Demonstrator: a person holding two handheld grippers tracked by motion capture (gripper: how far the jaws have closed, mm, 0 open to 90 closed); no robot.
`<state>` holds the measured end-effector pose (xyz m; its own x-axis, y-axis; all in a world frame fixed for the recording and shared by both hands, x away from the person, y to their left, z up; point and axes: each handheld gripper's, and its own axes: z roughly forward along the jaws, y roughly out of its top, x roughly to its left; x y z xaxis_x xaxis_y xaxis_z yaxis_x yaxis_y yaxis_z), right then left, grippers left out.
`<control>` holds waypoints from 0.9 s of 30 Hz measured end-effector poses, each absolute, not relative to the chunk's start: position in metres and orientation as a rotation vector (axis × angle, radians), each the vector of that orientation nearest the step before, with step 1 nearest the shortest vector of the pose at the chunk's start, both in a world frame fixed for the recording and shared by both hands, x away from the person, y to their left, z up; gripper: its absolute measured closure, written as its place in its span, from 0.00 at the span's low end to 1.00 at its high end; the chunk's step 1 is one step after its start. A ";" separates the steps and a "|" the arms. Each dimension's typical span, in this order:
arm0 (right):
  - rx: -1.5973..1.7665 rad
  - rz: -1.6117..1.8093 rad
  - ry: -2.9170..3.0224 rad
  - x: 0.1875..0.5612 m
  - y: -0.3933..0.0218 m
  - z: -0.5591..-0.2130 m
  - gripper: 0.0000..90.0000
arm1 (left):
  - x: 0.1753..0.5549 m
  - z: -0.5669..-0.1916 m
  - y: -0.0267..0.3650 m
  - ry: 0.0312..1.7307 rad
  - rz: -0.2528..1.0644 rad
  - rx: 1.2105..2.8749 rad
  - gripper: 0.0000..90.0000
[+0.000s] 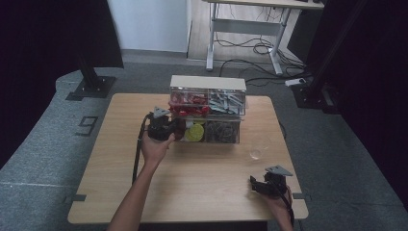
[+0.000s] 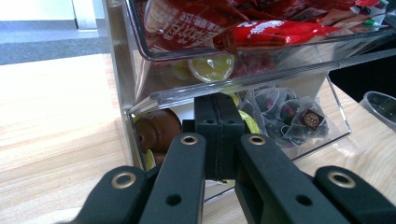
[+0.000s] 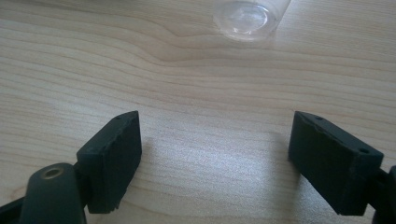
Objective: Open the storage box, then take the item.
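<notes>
Pressed flat together, the jaws of the left gripper (image 2: 218, 135) show no gap between their black pads, and nothing can be seen caught between them; their tips sit at the open front of the lower left compartment of a clear plastic organiser (image 1: 208, 109). In the left gripper view that compartment holds a brown coffee capsule (image 2: 158, 130) and yellow-green capsules (image 2: 247, 122) just behind the pads. Above it, the upper tray (image 2: 224, 56) is packed with red sachets (image 2: 280, 29), and a yellow capsule (image 2: 211, 66) shows through the clear wall beneath them. To the right of the pads, the neighbouring lower compartment holds pyramid tea bags (image 2: 299, 116).

From the high view, the left hand (image 1: 155, 148) holds its gripper against the organiser's left front, at the far middle of the wooden table (image 1: 192, 178). The upper right compartment holds grey packets (image 1: 226, 102).

Further right, a small clear cup (image 1: 255, 154) stands on the bare wood, apart from the organiser. Near the table's front right corner, the right gripper (image 1: 262, 185) rests low over the tabletop with its jaws spread wide and nothing between them; in the right gripper view the clear cup (image 3: 245, 18) lies ahead of the pads (image 3: 114, 154).
</notes>
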<state>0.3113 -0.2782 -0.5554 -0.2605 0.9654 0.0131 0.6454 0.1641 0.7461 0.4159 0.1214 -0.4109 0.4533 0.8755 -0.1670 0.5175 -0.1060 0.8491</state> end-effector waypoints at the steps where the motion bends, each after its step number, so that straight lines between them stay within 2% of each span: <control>1: 1.521 0.896 1.975 0.311 -0.278 -0.555 0.20 | 0.416 -0.411 0.121 1.195 0.480 1.768 1.00; 11: 1.520 0.896 1.975 0.311 -0.278 -0.555 0.20 | 0.415 -0.410 0.122 1.193 0.477 1.772 1.00; 16: 1.523 0.904 1.949 0.309 -0.278 -0.555 0.26 | 0.415 -0.411 0.120 1.186 0.476 1.781 1.00; 27: 1.492 1.041 1.904 0.302 -0.270 -0.541 0.30 | 0.417 -0.413 0.117 1.170 0.466 1.785 1.00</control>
